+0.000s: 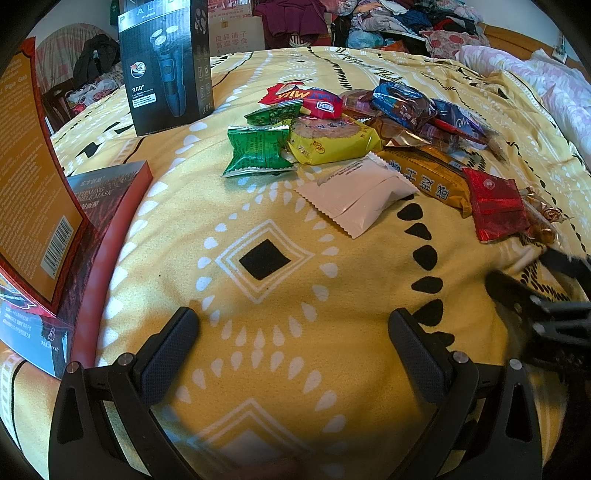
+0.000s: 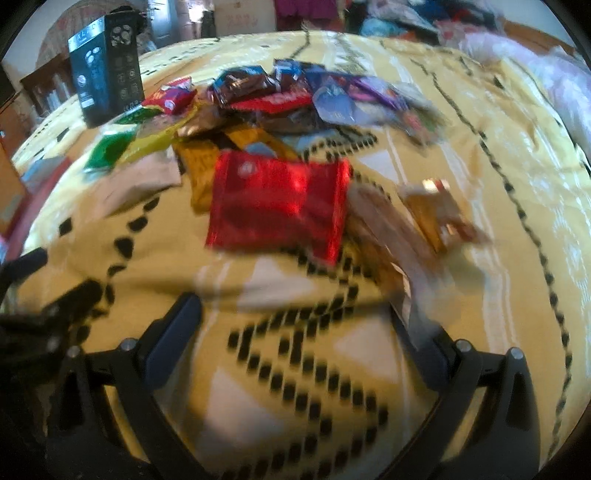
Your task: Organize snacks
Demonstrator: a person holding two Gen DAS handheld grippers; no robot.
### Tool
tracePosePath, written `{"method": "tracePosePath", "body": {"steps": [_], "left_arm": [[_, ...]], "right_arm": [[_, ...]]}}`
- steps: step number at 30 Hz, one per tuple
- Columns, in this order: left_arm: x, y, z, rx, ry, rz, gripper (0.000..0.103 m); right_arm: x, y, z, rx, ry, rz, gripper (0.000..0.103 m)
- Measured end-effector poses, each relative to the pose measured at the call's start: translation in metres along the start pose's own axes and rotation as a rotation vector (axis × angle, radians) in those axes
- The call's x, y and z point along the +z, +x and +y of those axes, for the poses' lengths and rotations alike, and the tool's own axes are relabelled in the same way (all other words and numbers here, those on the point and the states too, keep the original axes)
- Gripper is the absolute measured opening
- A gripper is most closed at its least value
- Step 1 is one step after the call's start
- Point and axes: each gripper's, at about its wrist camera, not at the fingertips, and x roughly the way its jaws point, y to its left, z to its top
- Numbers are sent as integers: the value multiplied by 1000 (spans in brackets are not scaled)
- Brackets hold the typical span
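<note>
A heap of wrapped snacks lies on a yellow patterned bedspread (image 1: pixel 266 295). In the left wrist view I see a green packet (image 1: pixel 258 151), a yellow packet (image 1: pixel 332 142), a white sachet (image 1: pixel 358 194), an orange bar (image 1: pixel 432 177) and a red foil packet (image 1: pixel 496 203). My left gripper (image 1: pixel 293 332) is open over bare cloth, well short of the heap. The right wrist view is blurred; the red foil packet (image 2: pixel 280 205) lies just ahead of my open right gripper (image 2: pixel 295 317), which holds nothing. A gold-wrapped snack (image 2: pixel 439 214) lies to its right.
A black shaver box (image 1: pixel 166 62) stands upright at the back left. A dark red mask box (image 1: pixel 107 206) and an orange box (image 1: pixel 33 177) lie at the left edge. Heaped clothes (image 1: pixel 399 18) fill the far side. The other gripper (image 1: pixel 546 306) shows at the right.
</note>
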Motion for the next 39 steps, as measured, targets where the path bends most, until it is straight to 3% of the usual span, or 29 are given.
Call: {"method": "tracePosePath", "body": {"steps": [7,39], "left_arm": [[0,0,0,-2,-1,-2,103],[0,0,0,4,0,5,103]], "right_arm": [[-8,-6,-2,18,13,-35,103],[-7,-5,-2,18,12,-33,103]]}}
